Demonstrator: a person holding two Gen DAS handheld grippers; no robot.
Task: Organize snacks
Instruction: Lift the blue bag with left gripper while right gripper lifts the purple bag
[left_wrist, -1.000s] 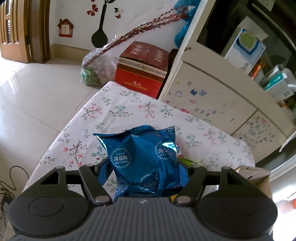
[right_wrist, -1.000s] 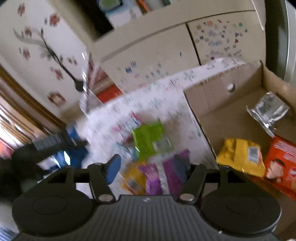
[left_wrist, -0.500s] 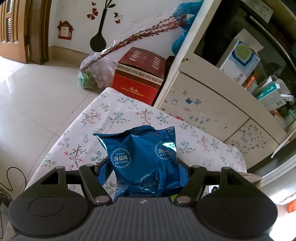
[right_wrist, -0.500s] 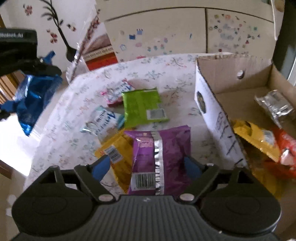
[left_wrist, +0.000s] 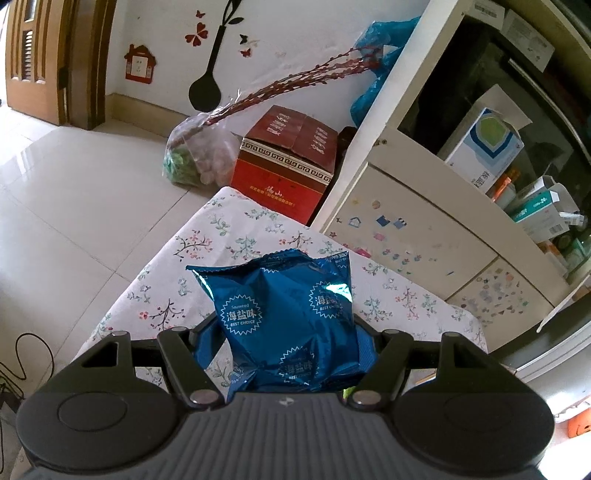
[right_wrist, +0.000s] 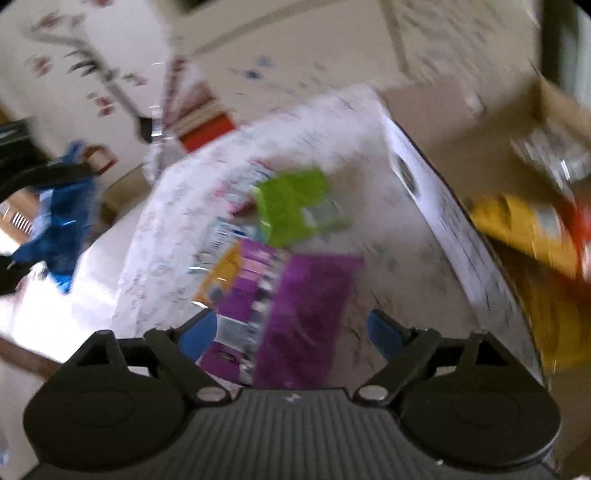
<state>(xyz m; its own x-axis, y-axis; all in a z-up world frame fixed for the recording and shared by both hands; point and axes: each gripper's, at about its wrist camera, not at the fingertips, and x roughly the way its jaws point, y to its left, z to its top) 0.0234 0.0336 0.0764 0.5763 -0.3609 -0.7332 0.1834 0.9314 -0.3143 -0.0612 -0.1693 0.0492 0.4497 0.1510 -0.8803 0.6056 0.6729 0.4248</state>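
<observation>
My left gripper (left_wrist: 286, 347) is shut on a shiny blue snack bag (left_wrist: 288, 317), held above the floral tablecloth (left_wrist: 207, 266). That bag (right_wrist: 61, 221) also shows at the left of the blurred right wrist view. My right gripper (right_wrist: 291, 334) hangs over a purple snack packet (right_wrist: 299, 310); its jaws are opening, with the packet lying between and below the blue pads, which do not press on it. A green packet (right_wrist: 295, 206) and other small packets lie farther back. A cardboard box (right_wrist: 443, 229) at the right holds a yellow bag (right_wrist: 524, 229).
A red carton (left_wrist: 288, 162) and a clear plastic bag (left_wrist: 195, 155) stand on the floor beyond the table's far end. A white cabinet (left_wrist: 413, 236) with stickers runs along the table's right side. Tiled floor lies to the left.
The right gripper's jaws have spread wider and it has sunk toward the purple packet, the view now blurred. The left gripper still holds the blue bag, almost unmoved.
</observation>
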